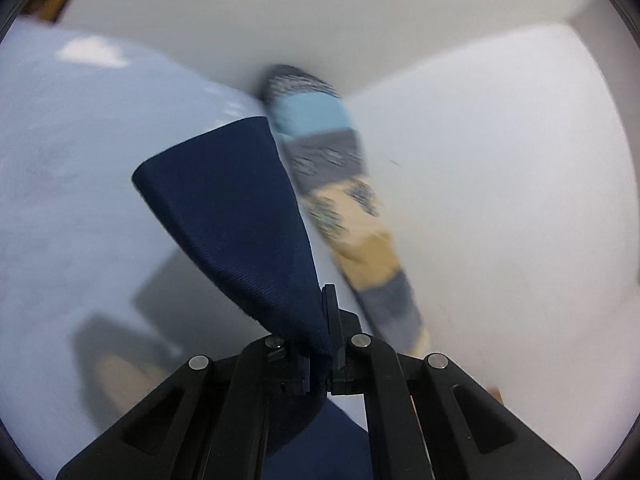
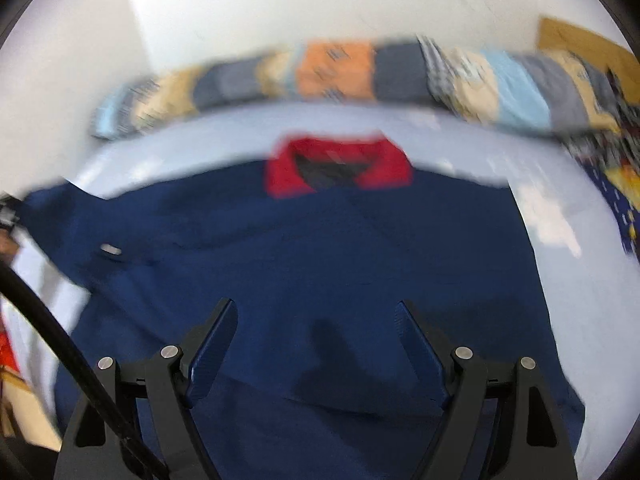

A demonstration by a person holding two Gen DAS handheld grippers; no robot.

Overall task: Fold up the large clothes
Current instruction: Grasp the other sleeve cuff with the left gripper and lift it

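A navy shirt (image 2: 320,264) with a red collar (image 2: 338,168) lies spread on a pale blue bed sheet (image 2: 560,240). My left gripper (image 1: 320,344) is shut on a navy sleeve (image 1: 240,208) of that shirt, and the cloth fans out upward from between the closed jaws. In the right wrist view the sleeve is drawn out to the far left, where the other gripper shows at the frame's edge. My right gripper (image 2: 316,312) hovers open over the lower middle of the shirt, with nothing between its fingers.
A patchwork blanket (image 2: 340,72) in orange, grey, tan and light blue runs along the far side of the bed against a white wall (image 2: 280,4); the same blanket (image 1: 332,168) shows in the left wrist view. A black cable (image 2: 60,344) crosses the left.
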